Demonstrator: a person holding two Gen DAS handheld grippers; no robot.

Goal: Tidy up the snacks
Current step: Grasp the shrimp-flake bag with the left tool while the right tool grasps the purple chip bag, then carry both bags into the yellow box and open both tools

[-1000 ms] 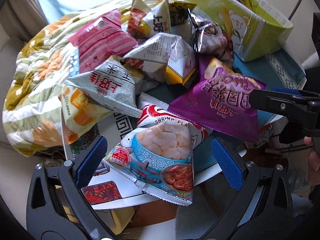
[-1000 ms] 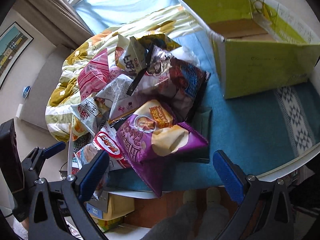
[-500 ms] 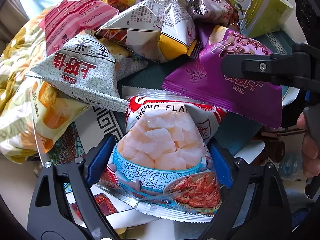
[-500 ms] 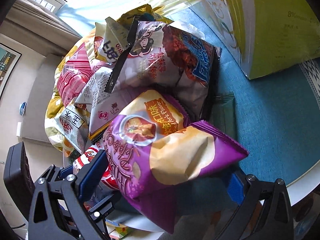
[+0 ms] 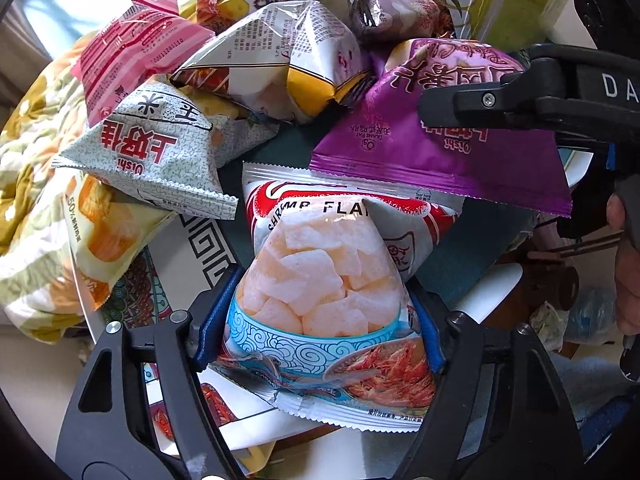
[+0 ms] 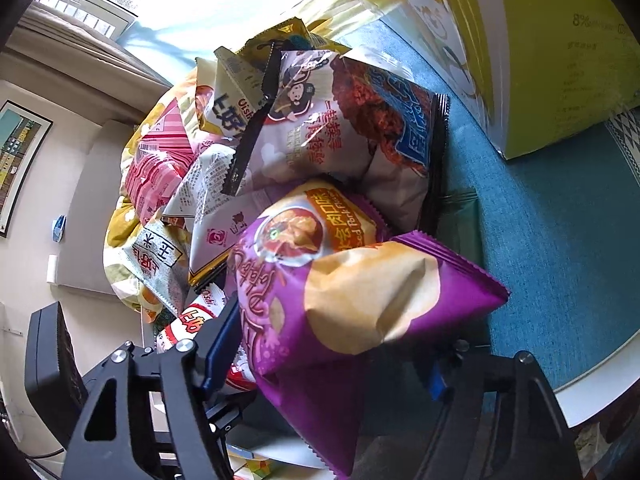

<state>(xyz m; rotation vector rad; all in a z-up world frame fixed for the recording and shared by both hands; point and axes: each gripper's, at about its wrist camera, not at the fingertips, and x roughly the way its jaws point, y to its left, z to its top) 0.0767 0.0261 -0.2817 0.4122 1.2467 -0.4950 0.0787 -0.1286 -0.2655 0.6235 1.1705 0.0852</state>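
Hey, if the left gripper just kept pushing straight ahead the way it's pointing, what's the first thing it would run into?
The left gripper already has its jaws, which have just been closing, around the shrimp chips bag. Straight on, it would probably press that bag into the table beneath.

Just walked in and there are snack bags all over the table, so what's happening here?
A person is sorting the pile with a handheld gripper in each hand. The left gripper has just closed on the shrimp chips bag, and the right gripper has just closed on the purple chips bag. Both bags are still in the pile. The green box stands on the blue cloth.
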